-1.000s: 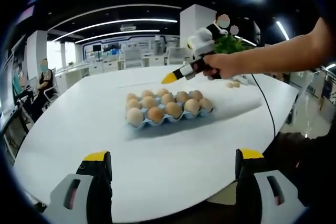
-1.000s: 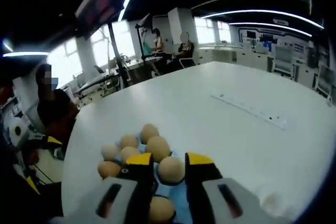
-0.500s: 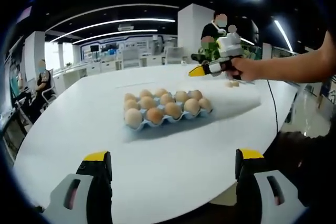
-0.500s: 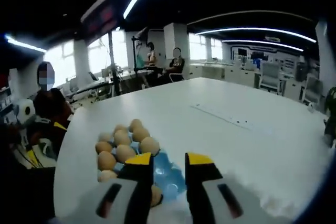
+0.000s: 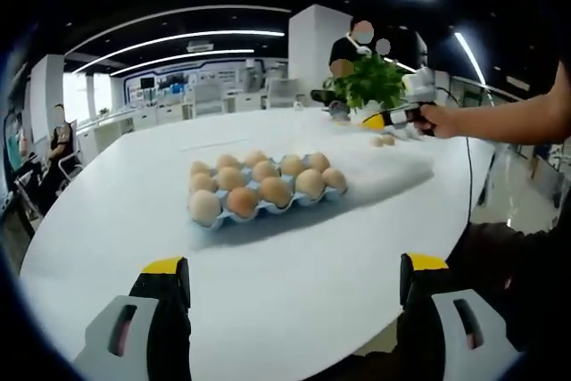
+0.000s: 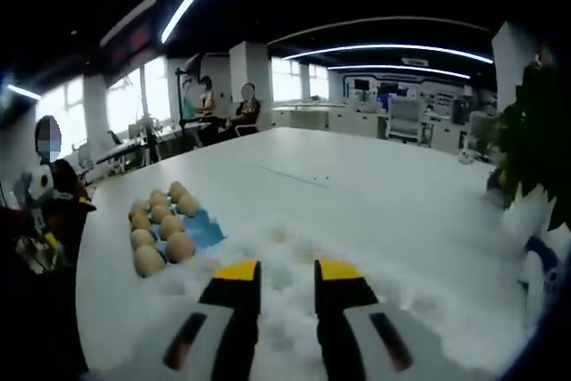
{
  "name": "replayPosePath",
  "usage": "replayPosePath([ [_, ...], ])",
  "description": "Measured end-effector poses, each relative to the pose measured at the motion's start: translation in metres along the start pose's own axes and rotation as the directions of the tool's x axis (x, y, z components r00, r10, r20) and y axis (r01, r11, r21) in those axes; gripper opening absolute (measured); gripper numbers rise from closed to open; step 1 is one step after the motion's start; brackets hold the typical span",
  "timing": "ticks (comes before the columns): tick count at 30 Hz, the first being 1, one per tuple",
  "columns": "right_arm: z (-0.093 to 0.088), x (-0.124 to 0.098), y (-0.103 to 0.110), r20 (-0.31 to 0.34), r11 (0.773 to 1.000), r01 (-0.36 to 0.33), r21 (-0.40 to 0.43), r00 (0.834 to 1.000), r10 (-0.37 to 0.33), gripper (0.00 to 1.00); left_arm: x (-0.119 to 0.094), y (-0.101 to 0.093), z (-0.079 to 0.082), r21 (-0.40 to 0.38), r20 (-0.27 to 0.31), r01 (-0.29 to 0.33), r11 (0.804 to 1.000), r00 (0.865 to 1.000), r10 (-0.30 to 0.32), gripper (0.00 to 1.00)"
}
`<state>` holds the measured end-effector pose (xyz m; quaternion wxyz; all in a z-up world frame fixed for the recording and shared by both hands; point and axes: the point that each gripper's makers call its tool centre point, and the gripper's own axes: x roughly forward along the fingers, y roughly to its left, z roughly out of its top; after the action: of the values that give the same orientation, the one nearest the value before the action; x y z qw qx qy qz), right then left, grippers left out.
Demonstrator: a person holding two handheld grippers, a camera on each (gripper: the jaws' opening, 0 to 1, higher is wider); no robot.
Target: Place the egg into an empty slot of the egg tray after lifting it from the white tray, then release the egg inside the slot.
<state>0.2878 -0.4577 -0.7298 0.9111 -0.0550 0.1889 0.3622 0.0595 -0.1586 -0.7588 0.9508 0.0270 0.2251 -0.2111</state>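
Eggs (image 5: 261, 185) in blue egg tray (image 5: 268, 209)

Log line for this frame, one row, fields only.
phase: reaching for next egg | right gripper: open, empty | left gripper: open, idle | egg tray: nearly full

On the white table (image 5: 294, 256), the blue egg tray (image 5: 265, 195) full of brown eggs sits at 12 o'clock beyond the left gripper (image 5: 290, 287) with its wide-apart jaws, while a hand (image 5: 443, 120) holds the right gripper (image 5: 373, 120) at 2 o'clock near a potted plant (image 5: 368, 85).
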Motion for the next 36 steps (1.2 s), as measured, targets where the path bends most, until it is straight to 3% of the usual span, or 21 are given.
replayPosePath([
  [3, -0.018, -0.013, -0.021, -0.085, 0.997, 0.057, -0.047, 0.995, -0.061, 0.23, 0.002, -0.002, -0.001, 0.005, -0.006, 0.009, 1.0, 1.0, -0.009, 1.0],
  [5, -0.03, -0.017, -0.034, -0.153, 0.991, 0.101, -0.084, 0.982, -0.113, 0.23, 0.003, -0.003, 0.0, 0.008, -0.007, 0.013, 1.0, 1.0, -0.013, 1.0],
  [16, -0.051, -0.003, -0.048, -0.263, 0.992, 0.076, -0.103, 0.96, -0.101, 0.23, 0.004, -0.004, 0.001, 0.012, -0.009, 0.018, 1.0, 1.0, -0.018, 1.0],
  [18, -0.06, -0.001, -0.05, -0.305, 0.992, 0.079, -0.098, 0.946, -0.105, 0.24, 0.004, -0.003, 0.001, 0.009, -0.009, 0.016, 1.0, 1.0, -0.016, 0.99],
  [29, -0.056, 0.006, -0.051, -0.311, 0.994, 0.09, -0.066, 0.944, -0.106, 0.24, 0.003, -0.002, -0.001, 0.002, -0.006, 0.01, 1.0, 1.0, -0.01, 0.98],
  [36, -0.038, -0.008, -0.049, -0.231, 0.982, 0.154, 0.108, 0.965, -0.126, 0.24, 0.002, -0.003, -0.002, 0.004, -0.011, 0.012, 1.0, 1.0, -0.012, 0.98],
])
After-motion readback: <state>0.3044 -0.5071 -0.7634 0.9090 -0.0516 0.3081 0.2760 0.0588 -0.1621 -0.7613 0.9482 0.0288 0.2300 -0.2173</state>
